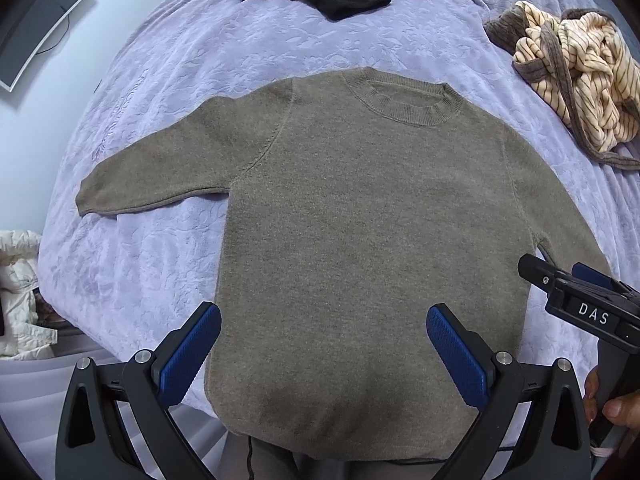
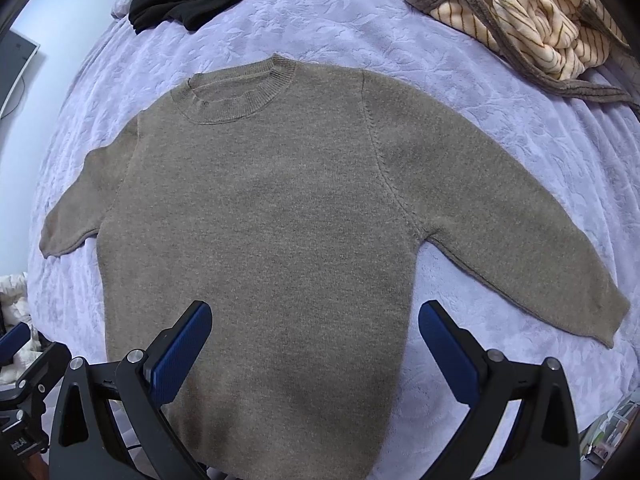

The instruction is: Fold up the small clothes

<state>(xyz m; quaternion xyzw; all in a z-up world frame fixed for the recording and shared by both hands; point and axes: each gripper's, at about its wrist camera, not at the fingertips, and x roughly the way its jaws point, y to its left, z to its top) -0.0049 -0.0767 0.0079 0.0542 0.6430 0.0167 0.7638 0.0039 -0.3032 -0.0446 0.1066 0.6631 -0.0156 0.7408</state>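
Sweater (image 1: 360, 216) flat on bedspread (image 1: 160, 264), hem at bed's edge.

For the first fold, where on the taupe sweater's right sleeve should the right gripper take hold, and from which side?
Probably the cuff end of the right sleeve, approached from the outer right side. The taupe sweater lies flat, face up, and that sleeve angles out and down onto the lavender bedspread, so its free edge is exposed. The right gripper is open above the hem, holding nothing.
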